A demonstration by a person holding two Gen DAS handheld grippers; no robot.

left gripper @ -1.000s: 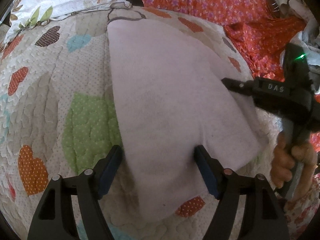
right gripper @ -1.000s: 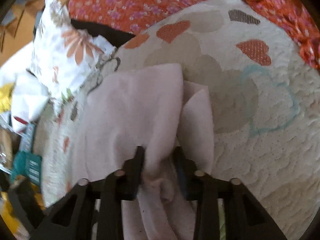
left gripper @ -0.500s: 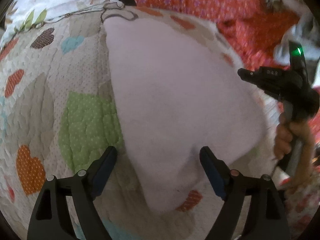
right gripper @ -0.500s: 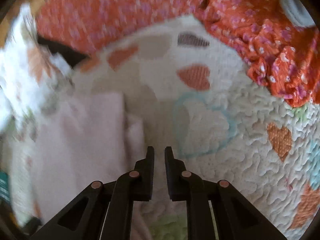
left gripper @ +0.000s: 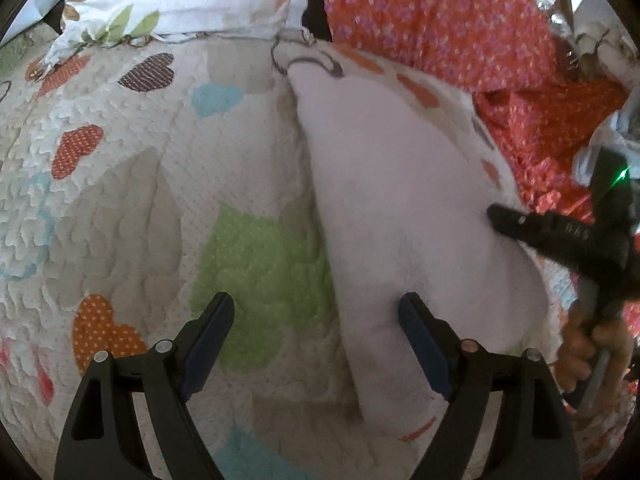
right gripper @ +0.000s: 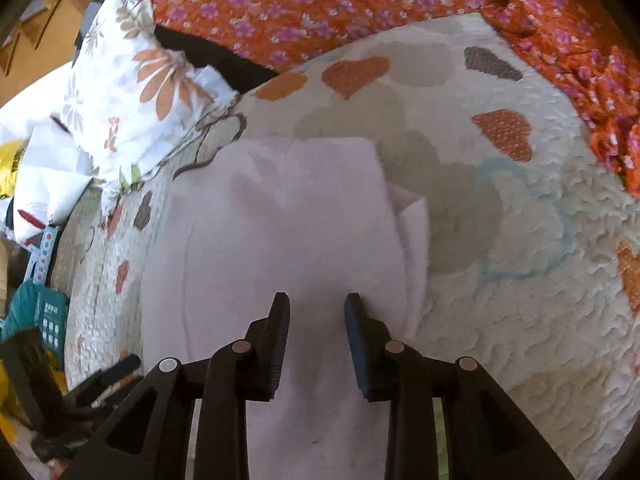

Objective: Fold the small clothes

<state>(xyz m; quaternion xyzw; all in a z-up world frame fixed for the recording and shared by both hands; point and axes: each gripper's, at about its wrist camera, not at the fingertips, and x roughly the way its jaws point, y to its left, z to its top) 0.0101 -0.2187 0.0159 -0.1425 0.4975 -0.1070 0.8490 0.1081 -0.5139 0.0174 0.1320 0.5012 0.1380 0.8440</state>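
A pale pink folded cloth (left gripper: 404, 208) lies flat on the heart-patterned quilt (left gripper: 120, 200); it also shows in the right wrist view (right gripper: 280, 224), with a folded layer sticking out along its right edge. My left gripper (left gripper: 316, 308) is open and empty, hovering over the cloth's near left edge. My right gripper (right gripper: 316, 306) is open and empty, just above the near end of the cloth; in the left wrist view it (left gripper: 504, 216) reaches in from the right over the cloth's right edge.
A floral white pillow (right gripper: 128, 80) lies at the far left of the quilt (right gripper: 500, 280). Orange flowered fabric (left gripper: 440, 20) is bunched along the back and right. Clutter, including a teal box (right gripper: 44, 316), sits off the bed's left side.
My right gripper let go of the cloth, swung away, then came back over it and opened. The cloth now lies flat. My left gripper shifted slightly left and stayed open.
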